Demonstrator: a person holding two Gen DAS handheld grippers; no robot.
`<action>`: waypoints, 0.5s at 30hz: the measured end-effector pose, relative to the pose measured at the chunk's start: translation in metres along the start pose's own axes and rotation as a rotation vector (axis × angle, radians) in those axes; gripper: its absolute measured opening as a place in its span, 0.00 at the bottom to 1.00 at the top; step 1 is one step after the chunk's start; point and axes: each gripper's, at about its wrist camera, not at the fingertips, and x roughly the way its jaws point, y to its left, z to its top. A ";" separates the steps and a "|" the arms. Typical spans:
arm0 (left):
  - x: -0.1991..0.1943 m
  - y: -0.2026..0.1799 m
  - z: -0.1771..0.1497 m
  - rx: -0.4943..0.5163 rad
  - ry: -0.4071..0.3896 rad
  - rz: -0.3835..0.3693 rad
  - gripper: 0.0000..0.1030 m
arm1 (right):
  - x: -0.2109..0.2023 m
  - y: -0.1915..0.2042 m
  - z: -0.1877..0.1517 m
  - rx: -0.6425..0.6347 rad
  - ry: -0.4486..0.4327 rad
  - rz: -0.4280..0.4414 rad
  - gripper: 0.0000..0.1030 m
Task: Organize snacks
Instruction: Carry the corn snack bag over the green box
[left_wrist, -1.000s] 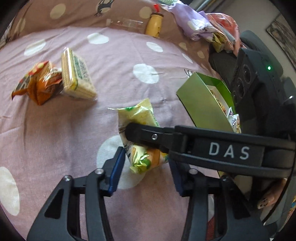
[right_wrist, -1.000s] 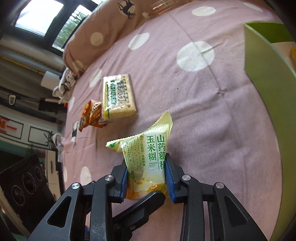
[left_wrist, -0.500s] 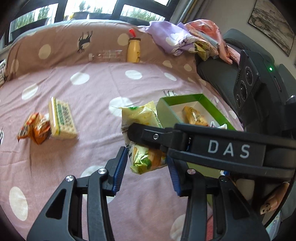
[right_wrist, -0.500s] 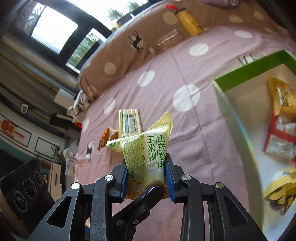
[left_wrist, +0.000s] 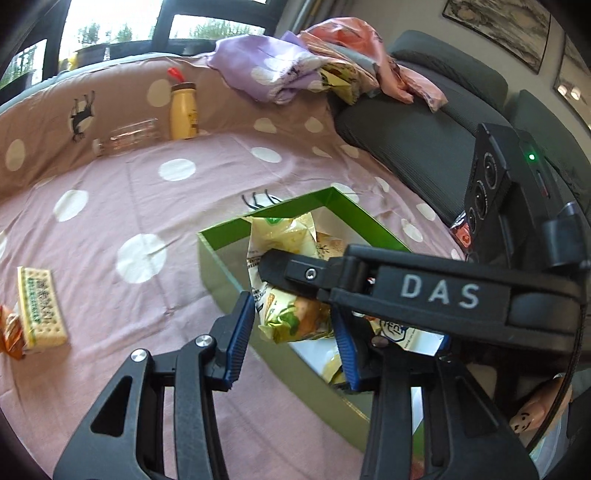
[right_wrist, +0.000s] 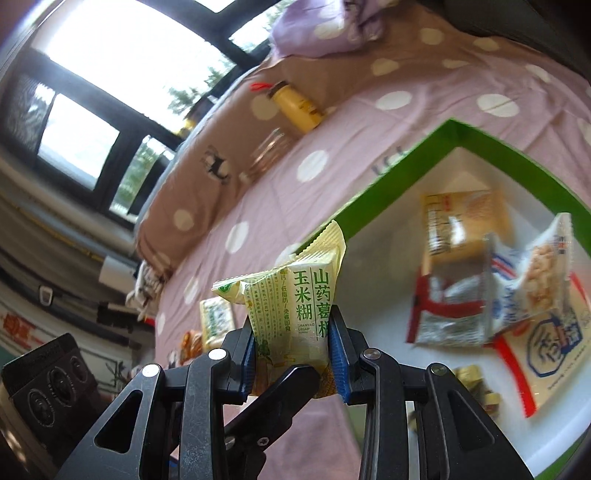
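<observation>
My right gripper is shut on a yellow-green snack packet and holds it in the air over the near edge of the green box. The box has a white inside with several snack packets in it. In the left wrist view the same packet hangs above the green box, with the right gripper's arm across it. My left gripper is open and empty just below the packet. A cracker pack and an orange snack lie on the bedspread at the left.
A yellow bottle and a clear bottle lie at the far edge of the pink polka-dot bedspread. Crumpled clothes and a dark sofa are at the back right.
The right gripper has lifted the packet off the bedspread and carried it right, over the green box. Both cameras have risen, and the box's inside has come into view.
</observation>
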 end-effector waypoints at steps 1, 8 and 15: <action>0.005 -0.002 0.002 -0.001 0.008 -0.002 0.40 | -0.001 -0.004 0.001 0.012 -0.005 -0.014 0.35; 0.021 -0.010 0.002 -0.019 0.036 -0.060 0.42 | -0.010 -0.028 0.008 0.081 -0.046 -0.077 0.35; -0.001 0.000 -0.006 -0.042 0.014 -0.018 0.55 | -0.016 -0.029 0.009 0.076 -0.088 -0.150 0.35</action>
